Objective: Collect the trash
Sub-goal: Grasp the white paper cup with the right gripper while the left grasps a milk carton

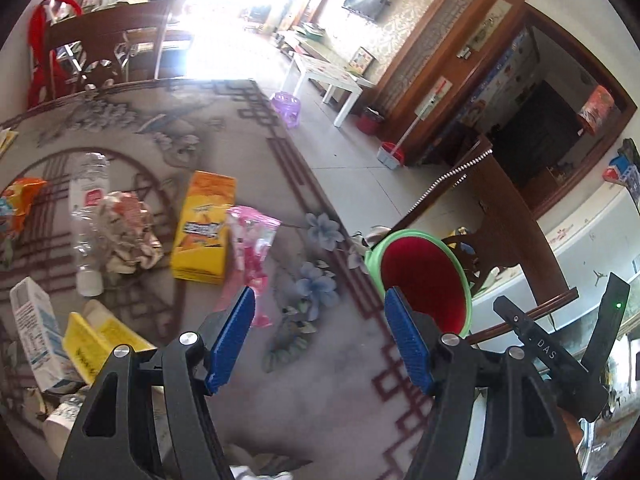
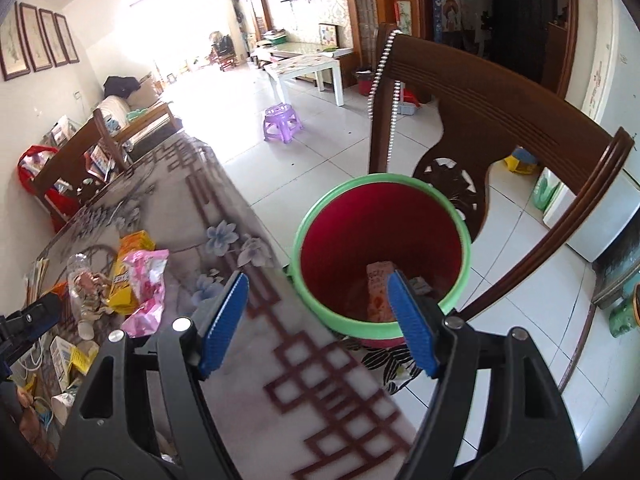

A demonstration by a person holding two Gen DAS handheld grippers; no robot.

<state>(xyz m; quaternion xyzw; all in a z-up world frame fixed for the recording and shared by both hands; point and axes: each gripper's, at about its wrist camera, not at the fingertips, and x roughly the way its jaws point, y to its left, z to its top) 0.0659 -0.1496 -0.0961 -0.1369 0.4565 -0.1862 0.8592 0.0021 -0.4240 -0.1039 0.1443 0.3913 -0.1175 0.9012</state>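
Note:
Trash lies on the patterned table: a yellow box, a pink wrapper, a clear plastic bottle, crumpled paper, a white carton and a yellow pack. My left gripper hovers open over the table's near edge, nothing between its blue pads. A red bin with a green rim stands on the floor beside the table and holds a pink packet. My right gripper is open and empty above the table edge next to the bin. The right gripper's body shows in the left view.
A dark wooden chair stands right behind the bin. Another chair sits at the table's far end with a red bag. A purple stool and a white low table stand on the tiled floor.

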